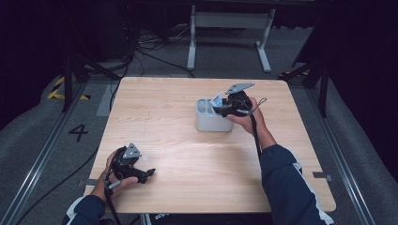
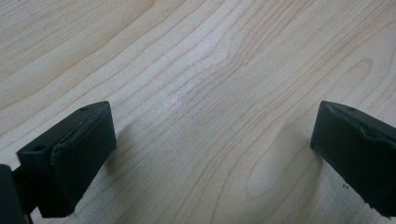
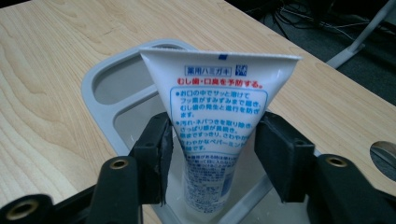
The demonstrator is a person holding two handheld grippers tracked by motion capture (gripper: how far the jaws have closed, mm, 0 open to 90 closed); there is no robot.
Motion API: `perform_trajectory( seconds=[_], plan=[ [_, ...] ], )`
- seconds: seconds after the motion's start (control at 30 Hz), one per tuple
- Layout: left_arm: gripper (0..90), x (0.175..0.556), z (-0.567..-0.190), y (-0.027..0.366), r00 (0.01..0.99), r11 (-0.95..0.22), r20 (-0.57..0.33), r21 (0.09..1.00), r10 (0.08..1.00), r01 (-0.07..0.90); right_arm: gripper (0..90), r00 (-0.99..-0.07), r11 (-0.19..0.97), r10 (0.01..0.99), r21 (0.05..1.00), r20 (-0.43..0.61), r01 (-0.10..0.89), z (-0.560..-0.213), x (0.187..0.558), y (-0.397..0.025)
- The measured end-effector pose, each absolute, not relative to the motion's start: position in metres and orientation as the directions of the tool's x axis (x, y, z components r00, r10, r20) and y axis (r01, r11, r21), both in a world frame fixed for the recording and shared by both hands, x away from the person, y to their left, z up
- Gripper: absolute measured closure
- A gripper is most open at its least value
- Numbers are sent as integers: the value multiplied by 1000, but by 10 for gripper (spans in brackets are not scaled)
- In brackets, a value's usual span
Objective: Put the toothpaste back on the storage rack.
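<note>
The right gripper (image 3: 212,140) grasps a white tube (image 3: 217,107) over the grey holder (image 1: 212,121), while the left gripper (image 2: 212,149), well apart from that holder, gapes released.

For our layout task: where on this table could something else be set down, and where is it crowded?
Free: the table left of the grey holder, and the wood between both hands. Crowded: at the holder, where the right gripper grips a toothpaste tube.
</note>
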State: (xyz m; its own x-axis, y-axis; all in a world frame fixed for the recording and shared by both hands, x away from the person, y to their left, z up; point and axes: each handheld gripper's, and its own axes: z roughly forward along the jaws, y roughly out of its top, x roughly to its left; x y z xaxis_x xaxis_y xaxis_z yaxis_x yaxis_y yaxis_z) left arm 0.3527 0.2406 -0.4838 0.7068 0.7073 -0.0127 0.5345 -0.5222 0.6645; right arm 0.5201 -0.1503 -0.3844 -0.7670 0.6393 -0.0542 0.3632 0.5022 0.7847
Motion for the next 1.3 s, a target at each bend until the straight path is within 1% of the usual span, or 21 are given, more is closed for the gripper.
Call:
perform_trajectory(
  seconds=[0.13,0.17,0.33,0.37,0.4,0.47,0.7,0.83,0.93,1.3],
  plan=[
    [5,353,-484,241,706,-524,-11,663,708,535,406,-761,502,646,784,-60,365,-381,518,-151],
    [5,353,-484,241,706,-524,-11,663,708,535,406,-761,502,646,784,-60,365,-381,518,-151],
    [5,353,-484,241,706,-524,-11,663,708,535,351,-750,498,658,784,-63,371,-377,514,-159],
    [5,353,-484,241,706,-524,-11,663,708,535,323,-747,496,662,783,-62,375,-377,514,-160],
    [5,353,-484,241,709,-525,-11,664,705,533,323,-747,496,662,783,-62,375,-377,514,-160],
    [4,353,-484,241,710,-525,-11,664,704,532,286,-737,495,673,782,-70,378,-376,512,-162],
    [4,353,-484,241,710,-525,-12,664,705,532,247,-726,499,682,781,-87,376,-374,503,-164],
    [4,353,-484,241,709,-525,-11,664,705,532,240,-724,501,684,779,-91,376,-372,500,-166],
    [4,353,-483,241,711,-530,-6,662,703,530,265,-732,512,673,781,-106,358,-368,493,-168],
    [4,353,-484,241,709,-528,-8,662,705,532,271,-734,556,662,757,-153,344,-368,475,-180]
  ],
)
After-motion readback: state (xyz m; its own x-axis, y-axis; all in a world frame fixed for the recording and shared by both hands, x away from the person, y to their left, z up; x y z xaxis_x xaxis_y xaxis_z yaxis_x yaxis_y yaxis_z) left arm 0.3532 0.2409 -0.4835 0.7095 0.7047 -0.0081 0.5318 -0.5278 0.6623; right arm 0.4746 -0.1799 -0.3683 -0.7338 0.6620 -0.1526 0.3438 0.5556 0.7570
